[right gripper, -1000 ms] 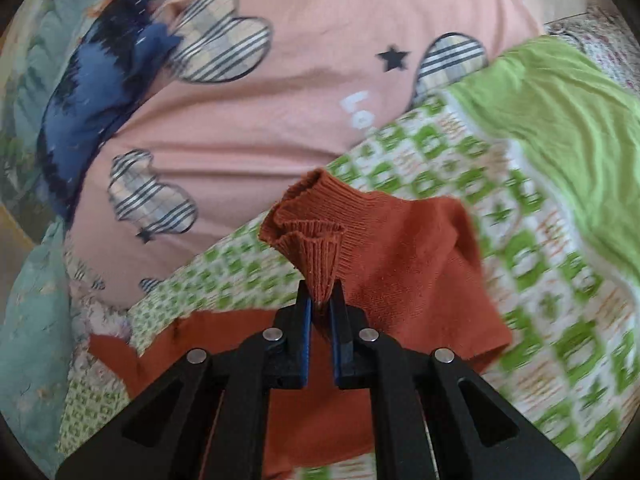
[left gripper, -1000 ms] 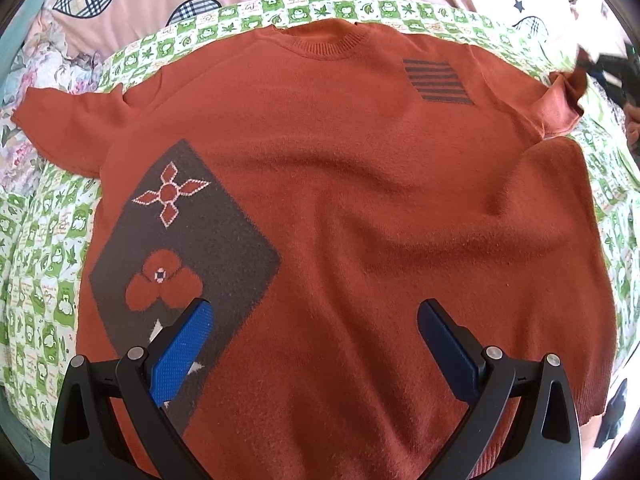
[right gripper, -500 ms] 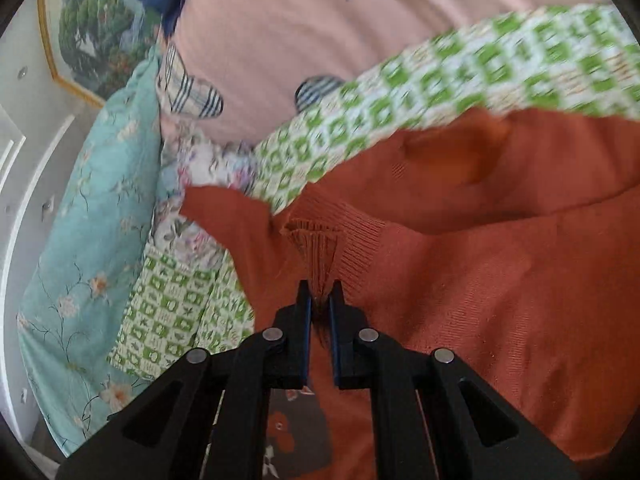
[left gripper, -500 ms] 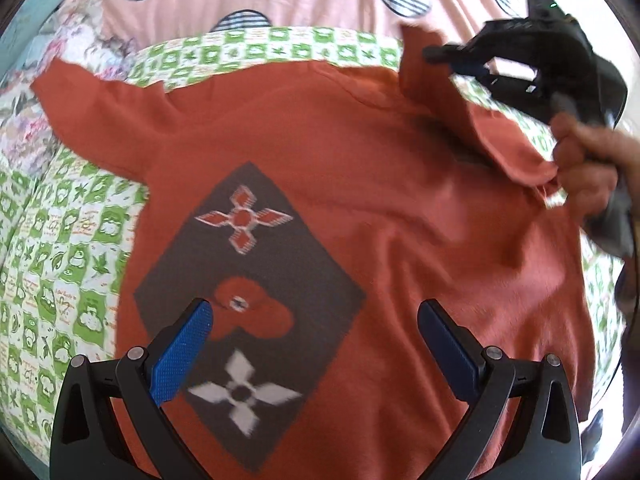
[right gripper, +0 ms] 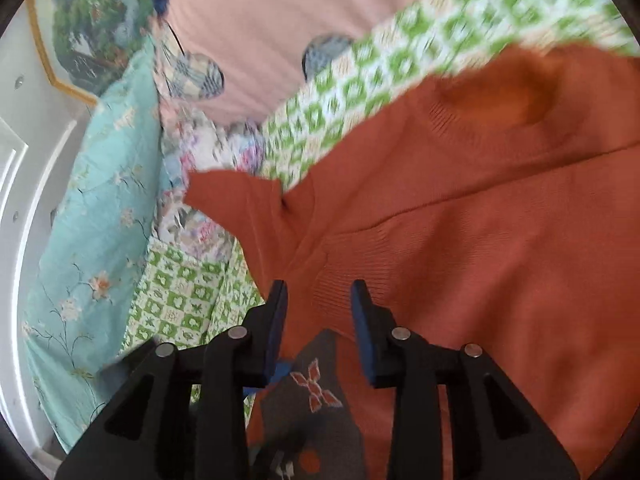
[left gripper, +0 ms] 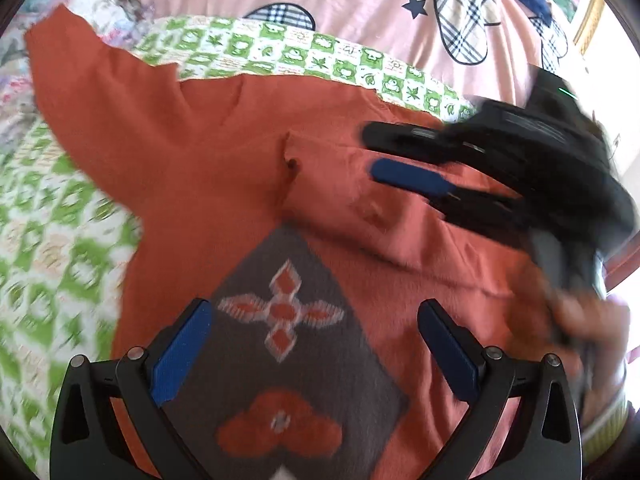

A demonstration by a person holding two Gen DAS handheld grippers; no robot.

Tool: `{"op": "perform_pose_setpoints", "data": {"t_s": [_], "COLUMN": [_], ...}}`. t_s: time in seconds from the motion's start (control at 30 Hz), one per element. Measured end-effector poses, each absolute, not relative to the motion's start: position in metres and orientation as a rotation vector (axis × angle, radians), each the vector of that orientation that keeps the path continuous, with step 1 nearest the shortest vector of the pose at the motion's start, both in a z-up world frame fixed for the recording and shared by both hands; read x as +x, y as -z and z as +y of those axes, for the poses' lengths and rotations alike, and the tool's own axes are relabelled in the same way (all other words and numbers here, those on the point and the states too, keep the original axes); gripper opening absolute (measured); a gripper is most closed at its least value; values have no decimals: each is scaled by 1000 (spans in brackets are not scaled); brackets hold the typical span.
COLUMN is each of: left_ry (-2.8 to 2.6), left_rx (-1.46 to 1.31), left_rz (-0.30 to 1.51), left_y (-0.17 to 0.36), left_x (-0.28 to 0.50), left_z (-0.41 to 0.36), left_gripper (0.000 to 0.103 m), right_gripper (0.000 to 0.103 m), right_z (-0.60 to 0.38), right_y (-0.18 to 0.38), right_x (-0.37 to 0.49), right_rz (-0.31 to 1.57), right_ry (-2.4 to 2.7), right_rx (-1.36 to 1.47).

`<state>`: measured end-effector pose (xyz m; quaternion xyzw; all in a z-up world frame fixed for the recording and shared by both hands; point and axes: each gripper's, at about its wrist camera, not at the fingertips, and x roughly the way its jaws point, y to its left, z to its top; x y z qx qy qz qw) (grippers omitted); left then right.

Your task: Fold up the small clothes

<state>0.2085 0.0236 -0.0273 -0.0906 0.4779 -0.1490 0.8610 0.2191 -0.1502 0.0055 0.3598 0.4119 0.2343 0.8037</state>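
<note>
A rust-orange sweater [left gripper: 208, 168] with a dark diamond patch [left gripper: 288, 340] lies flat on a green-checked sheet [left gripper: 52, 240]. Its right sleeve [left gripper: 360, 208] is folded inward across the chest, cuff near the middle. My left gripper [left gripper: 316, 336] is open and empty, hovering above the diamond patch. My right gripper [left gripper: 384, 156] is open above the folded sleeve, holding nothing. In the right wrist view the right gripper [right gripper: 318, 300] is open over the sleeve cuff [right gripper: 340, 284], and the sweater's other sleeve [right gripper: 236, 200] stretches out to the left.
A pink quilt with plaid hearts [left gripper: 360, 8] lies beyond the sweater. A turquoise floral blanket [right gripper: 92, 208] and a flowered cloth [right gripper: 200, 152] lie at the left side of the bed. A white door or wall [right gripper: 16, 200] stands at far left.
My right gripper carried the right sleeve inward over the chest, then opened and let it go. My left gripper moved up over the sweater toward the diamond patch, staying open.
</note>
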Motion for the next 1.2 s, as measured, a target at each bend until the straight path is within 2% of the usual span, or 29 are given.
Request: {"op": "perform_pose_setpoints", "data": {"t_s": [0.13,0.23,0.27,0.3,0.33,0.37,0.53,0.67,0.93,0.97,1.0,1.03,1.2], "left_ry": [357,358,365,366,367,374,251,239,209,209,210,209,242], "left_rx": [-222,-235,-237,-228,-212,-198,-159,-206,-140,-132,-131,-131,-118], "left_rz": [1044,1033,1016,1003,998,999,852,891,884,885,885,886,872], "left_y": [40,44,43,44,43,45,16,24,27,27,27,28,21], "left_x": [251,274,279,284,289,295,293,302,293,293,288,287,285], "left_z": [7,-3,-6,-8,-11,-10,23,52,42,41,44,45,35], "left_gripper": [102,94,78,54,19,6,7,7,7,7,7,7,7], "right_gripper": [36,40,40,41,41,41,49,49,49,47,21,11,10], "right_z": [-198,-238,-252,-264,-279,-292,-354,-371,-362,-360,-357,-356,-380], "right_y": [-24,-33,-35,-37,-38,-40,-33,-11,29,33,33,31,13], "right_x": [170,127,114,104,94,85,70,102,167,171,174,173,147], "right_rz": [802,746,727,714,702,693,719,815,996,1014,1016,1014,910], "right_ry": [-415,-307,-260,-219,-174,-132,83,99,88,84,81,74,117], "right_rx": [782,789,789,786,782,775,722,709,579,556,522,503,567]}}
